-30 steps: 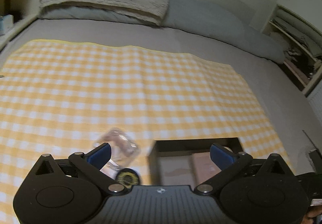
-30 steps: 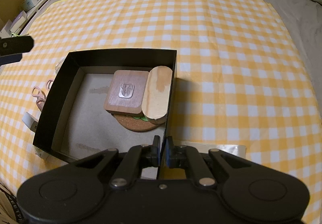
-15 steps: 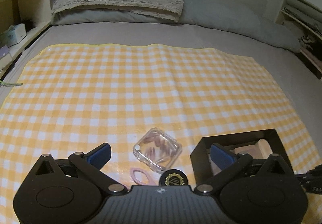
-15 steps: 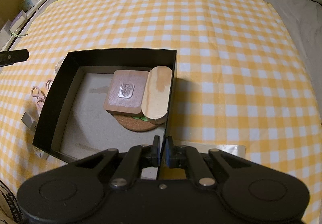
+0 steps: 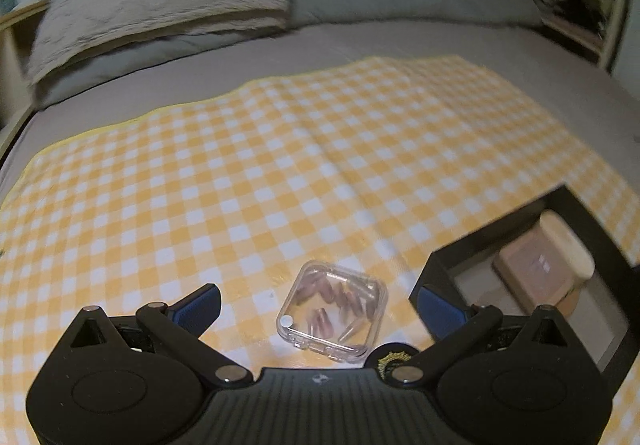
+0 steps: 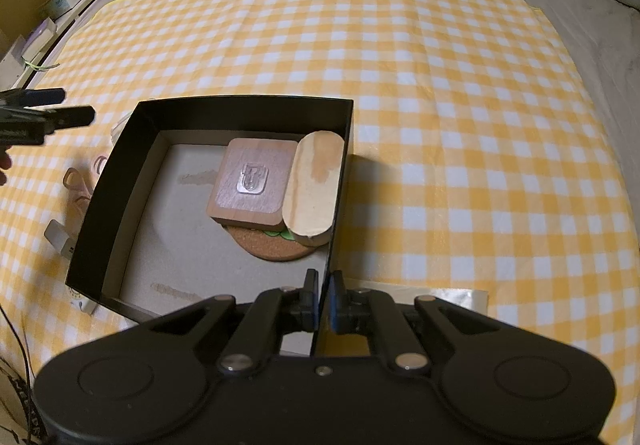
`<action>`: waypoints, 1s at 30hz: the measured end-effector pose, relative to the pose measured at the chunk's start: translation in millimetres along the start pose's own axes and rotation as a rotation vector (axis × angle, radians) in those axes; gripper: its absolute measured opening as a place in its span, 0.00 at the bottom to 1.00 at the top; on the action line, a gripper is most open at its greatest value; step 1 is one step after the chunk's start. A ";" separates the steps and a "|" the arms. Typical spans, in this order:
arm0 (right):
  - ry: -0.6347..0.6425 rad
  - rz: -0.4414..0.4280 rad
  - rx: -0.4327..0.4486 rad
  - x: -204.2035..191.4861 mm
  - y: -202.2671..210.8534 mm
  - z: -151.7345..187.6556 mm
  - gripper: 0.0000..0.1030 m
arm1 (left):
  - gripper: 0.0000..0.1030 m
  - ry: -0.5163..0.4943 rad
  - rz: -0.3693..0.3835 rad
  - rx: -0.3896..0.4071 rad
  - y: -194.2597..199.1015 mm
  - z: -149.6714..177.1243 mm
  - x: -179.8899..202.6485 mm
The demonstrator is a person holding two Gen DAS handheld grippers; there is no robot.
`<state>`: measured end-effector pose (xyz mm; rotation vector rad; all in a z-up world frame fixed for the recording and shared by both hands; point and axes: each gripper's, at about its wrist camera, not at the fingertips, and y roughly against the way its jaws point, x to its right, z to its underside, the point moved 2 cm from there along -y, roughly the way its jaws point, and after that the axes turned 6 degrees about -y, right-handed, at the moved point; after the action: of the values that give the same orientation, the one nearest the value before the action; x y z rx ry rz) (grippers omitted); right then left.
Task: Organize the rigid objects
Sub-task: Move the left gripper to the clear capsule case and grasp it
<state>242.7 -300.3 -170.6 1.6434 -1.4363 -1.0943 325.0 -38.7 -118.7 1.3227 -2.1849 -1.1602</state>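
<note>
A clear plastic case (image 5: 332, 315) of small pink pieces lies on the yellow checked cloth. My left gripper (image 5: 316, 295) hovers over it, open, with a blue pad on either side and neither touching it. In the right wrist view the left gripper (image 6: 44, 113) shows at the left edge. My right gripper (image 6: 323, 297) is shut on the near right wall of the black box (image 6: 120, 173). Inside the box a square wooden block (image 6: 254, 181) and an oval wooden block (image 6: 314, 187) rest on a cork coaster (image 6: 272, 245).
A black round item with gold print (image 5: 390, 359) lies just beside the case. Pink clips (image 6: 80, 181) and a small white piece (image 6: 60, 239) lie left of the box, and a shiny flat packet (image 6: 448, 297) to its right. Pillows (image 5: 160, 5) and shelves border the bed.
The left gripper has rolled and sunk toward the cloth, and the clear case now lies between its open fingers. The right gripper and the box have not moved.
</note>
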 end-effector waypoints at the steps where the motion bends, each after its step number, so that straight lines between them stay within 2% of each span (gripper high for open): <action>1: -0.002 -0.003 -0.001 -0.7 0.2 0.3 0.06 | 1.00 -0.020 0.004 -0.010 -4.6 0.4 0.3; 9: 0.003 -0.015 -0.002 3.7 2.9 0.1 0.06 | 1.00 -0.147 0.021 -0.116 -46.1 5.4 2.0; 14: 0.004 -0.017 -0.002 1.5 1.9 1.8 0.06 | 0.99 -0.167 0.028 -0.155 -66.8 2.9 2.6; 16: 0.001 -0.024 -0.004 2.1 2.7 2.7 0.06 | 0.95 -0.170 0.031 -0.172 -73.8 2.2 4.1; 18: 0.002 -0.031 -0.004 3.9 3.1 2.4 0.06 | 0.90 -0.166 0.041 -0.188 -80.6 0.5 4.7; 24: -0.011 -0.051 -0.010 13.2 6.6 1.4 0.07 | 0.84 -0.119 0.028 -0.180 -87.2 -4.2 0.8; 27: -0.027 -0.056 -0.017 17.2 8.8 -1.3 0.07 | 0.75 -0.059 0.046 -0.187 -88.8 -5.0 -2.3; 30: -0.054 -0.057 -0.010 20.1 10.2 -9.4 0.06 | 0.74 0.012 0.032 -0.200 -87.5 -5.7 -6.0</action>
<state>247.8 -322.0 -160.7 1.6683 -1.4234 -1.1845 382.3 -56.8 -182.8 1.2033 -2.0129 -1.3161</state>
